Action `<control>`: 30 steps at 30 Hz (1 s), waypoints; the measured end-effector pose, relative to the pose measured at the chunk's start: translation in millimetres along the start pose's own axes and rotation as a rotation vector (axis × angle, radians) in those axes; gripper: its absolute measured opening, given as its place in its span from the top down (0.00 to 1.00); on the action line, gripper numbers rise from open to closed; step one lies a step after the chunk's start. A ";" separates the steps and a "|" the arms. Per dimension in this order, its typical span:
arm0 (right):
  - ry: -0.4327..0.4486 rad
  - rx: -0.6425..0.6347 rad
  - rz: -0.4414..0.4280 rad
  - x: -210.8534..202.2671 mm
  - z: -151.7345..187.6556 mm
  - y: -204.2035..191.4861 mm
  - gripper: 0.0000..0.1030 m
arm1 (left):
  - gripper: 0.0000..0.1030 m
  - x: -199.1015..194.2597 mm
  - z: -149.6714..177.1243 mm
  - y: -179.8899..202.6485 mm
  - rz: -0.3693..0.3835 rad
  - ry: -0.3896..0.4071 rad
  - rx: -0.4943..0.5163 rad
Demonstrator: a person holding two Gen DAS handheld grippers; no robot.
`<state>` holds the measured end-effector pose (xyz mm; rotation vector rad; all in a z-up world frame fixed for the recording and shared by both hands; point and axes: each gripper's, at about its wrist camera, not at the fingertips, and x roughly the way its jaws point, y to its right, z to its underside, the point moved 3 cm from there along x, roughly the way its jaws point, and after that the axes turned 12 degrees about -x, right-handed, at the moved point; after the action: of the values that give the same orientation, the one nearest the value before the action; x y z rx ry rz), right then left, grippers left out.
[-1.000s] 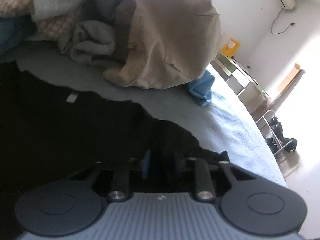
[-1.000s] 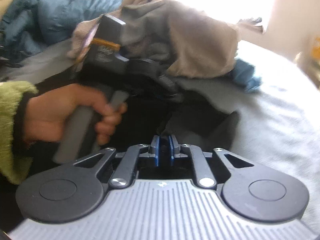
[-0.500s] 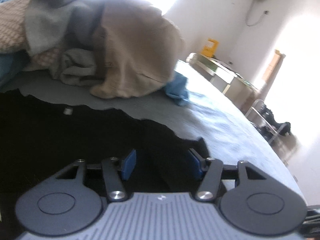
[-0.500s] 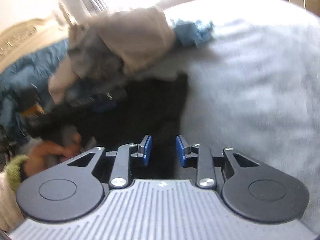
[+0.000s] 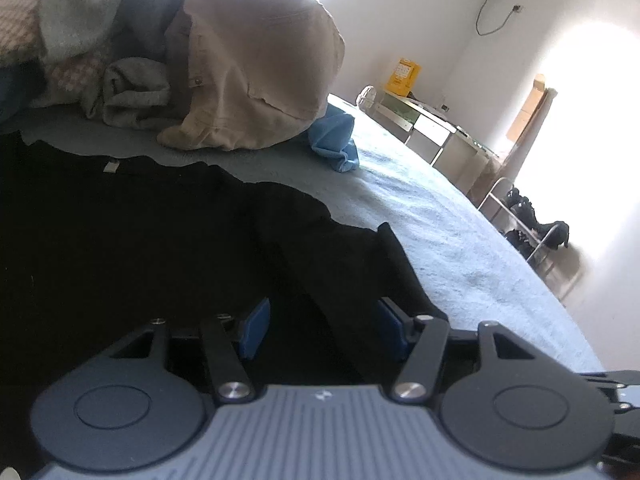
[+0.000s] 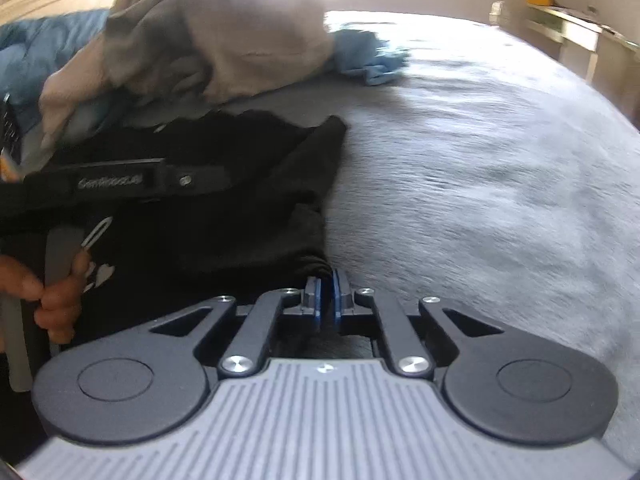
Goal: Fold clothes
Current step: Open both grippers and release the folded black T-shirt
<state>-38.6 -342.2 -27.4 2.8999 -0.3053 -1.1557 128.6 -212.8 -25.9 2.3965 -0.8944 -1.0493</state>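
A black shirt [image 5: 160, 232] lies spread on a grey-blue bed [image 5: 452, 236], in front of a heap of clothes [image 5: 248, 64]. The left gripper [image 5: 320, 330] hovers over the shirt's edge, jaws wide apart. The right gripper [image 6: 326, 294] sits at the shirt's hem, jaws nearly together (whether they pinch cloth, I cannot tell). A hand [image 6: 48, 296] grips the left tool's handle.
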 end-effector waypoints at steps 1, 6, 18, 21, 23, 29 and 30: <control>-0.001 0.012 0.001 -2.0 3.2 1.7 0.96 | 0.40 1.5 0.7 1.4 -0.005 0.000 0.011; 0.021 0.080 0.031 -3.3 13.0 6.0 0.97 | 0.39 2.6 2.9 5.4 -0.016 0.008 0.034; 0.070 0.218 0.081 -13.2 26.6 7.4 0.96 | 0.33 -27.0 -10.9 12.6 -0.022 0.073 0.028; 0.054 0.250 0.094 -24.5 34.9 15.9 0.96 | 0.31 -33.2 -11.5 21.8 -0.015 0.077 0.049; 0.047 0.276 0.100 -33.5 40.9 23.0 0.96 | 0.30 -36.7 -9.9 27.7 -0.003 0.079 0.055; 0.125 0.226 0.059 -52.2 22.0 22.7 0.92 | 0.30 -38.9 1.6 42.5 0.024 0.048 0.087; 0.144 0.202 0.048 -51.8 13.4 18.1 0.91 | 0.30 -39.0 4.3 44.0 0.027 0.041 0.096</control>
<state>-87.8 -349.6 -0.5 3.1079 -0.5139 -0.9549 87.4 -218.7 15.8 2.4673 -0.9808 -0.9635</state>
